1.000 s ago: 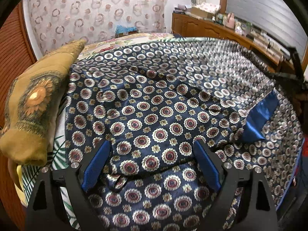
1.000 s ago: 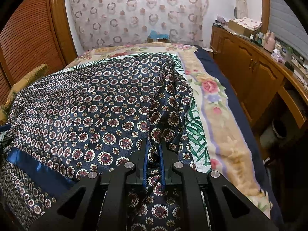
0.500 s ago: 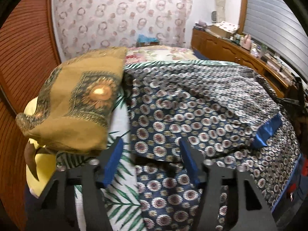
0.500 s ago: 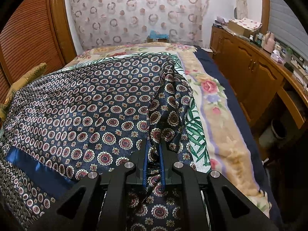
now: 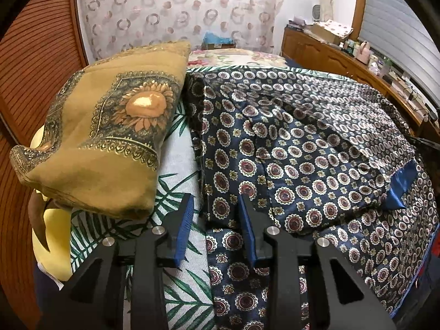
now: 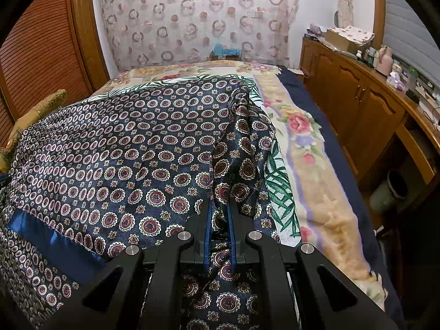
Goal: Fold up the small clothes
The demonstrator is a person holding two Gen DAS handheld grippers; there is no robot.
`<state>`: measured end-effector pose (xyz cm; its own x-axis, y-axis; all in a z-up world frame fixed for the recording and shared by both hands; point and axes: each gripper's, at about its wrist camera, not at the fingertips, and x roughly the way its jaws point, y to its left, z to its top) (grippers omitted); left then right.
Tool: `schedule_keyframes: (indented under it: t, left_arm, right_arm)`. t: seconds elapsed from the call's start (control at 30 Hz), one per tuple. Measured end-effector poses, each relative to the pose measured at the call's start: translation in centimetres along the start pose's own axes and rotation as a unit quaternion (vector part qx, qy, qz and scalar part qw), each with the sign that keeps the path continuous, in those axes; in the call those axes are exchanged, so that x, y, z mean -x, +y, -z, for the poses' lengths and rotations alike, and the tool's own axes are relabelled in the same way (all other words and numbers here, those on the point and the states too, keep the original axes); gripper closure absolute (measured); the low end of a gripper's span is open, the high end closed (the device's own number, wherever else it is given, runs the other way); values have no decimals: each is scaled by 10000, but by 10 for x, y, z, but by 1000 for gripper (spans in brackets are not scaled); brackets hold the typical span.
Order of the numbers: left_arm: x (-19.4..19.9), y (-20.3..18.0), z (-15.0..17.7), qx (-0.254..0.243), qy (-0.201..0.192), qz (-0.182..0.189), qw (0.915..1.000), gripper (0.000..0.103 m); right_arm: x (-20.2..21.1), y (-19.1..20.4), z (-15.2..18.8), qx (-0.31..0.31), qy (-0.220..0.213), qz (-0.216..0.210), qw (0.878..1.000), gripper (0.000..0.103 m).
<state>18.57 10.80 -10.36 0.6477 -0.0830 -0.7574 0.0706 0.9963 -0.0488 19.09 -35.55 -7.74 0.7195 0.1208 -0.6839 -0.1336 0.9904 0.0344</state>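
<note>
A navy satin garment [image 5: 302, 148] with round medallion prints and a plain blue band [image 5: 401, 187] lies spread over the bed; it also shows in the right wrist view [image 6: 132, 154]. My left gripper [image 5: 216, 217] is open, its blue pads on either side of the garment's left edge. My right gripper [image 6: 220, 220] is shut on a bunched fold of the garment at its right edge.
A folded mustard sunflower-print cloth [image 5: 110, 137] lies left of the garment on the leaf-print sheet [image 5: 176, 181]. A floral blanket [image 6: 310, 170] covers the bed's right side. Wooden cabinets [image 6: 357, 101] with clutter stand at right, a louvred wooden door [image 6: 44, 52] at left.
My left gripper moved left across the garment to its left edge and narrowed its opening. The right gripper held still, clamped on the fold.
</note>
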Motion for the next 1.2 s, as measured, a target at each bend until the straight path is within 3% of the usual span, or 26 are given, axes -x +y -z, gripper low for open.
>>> schedule_keyframes:
  t: [0.07,0.13,0.4,0.53,0.9,1.03,1.2]
  left_arm:
    - [6,-4,1,-109,-109,-74,9999,96]
    - [13,-5,1,-166,-180,-22,9997,98]
    - [32,-16,-9,-301,-425,166,9985,101]
    - [46,-16,-13,-230,-655,255,9973,101]
    - [105,-20,-18,-279,-1245,447,9908,101]
    - [118,-17,-11,-250,-1317,515,9896,101]
    - [122,-10,22,-185,-1154,495,9919,101]
  right_arm:
    - [0,0,0,0,0,-3,10000,93]
    - [0,0,0,16,2,11,10000,93]
    - [0,1,-1,39,5,12,10000,93]
    - [4,-3,-4,47,39,-279,9996,97]
    - [82,-1,-25,419,-605,-484,9961,99]
    - [113,-11,-14,404,-734,-621,9945,99]
    - [135,-24,21,455,-612,-570,9955,99]
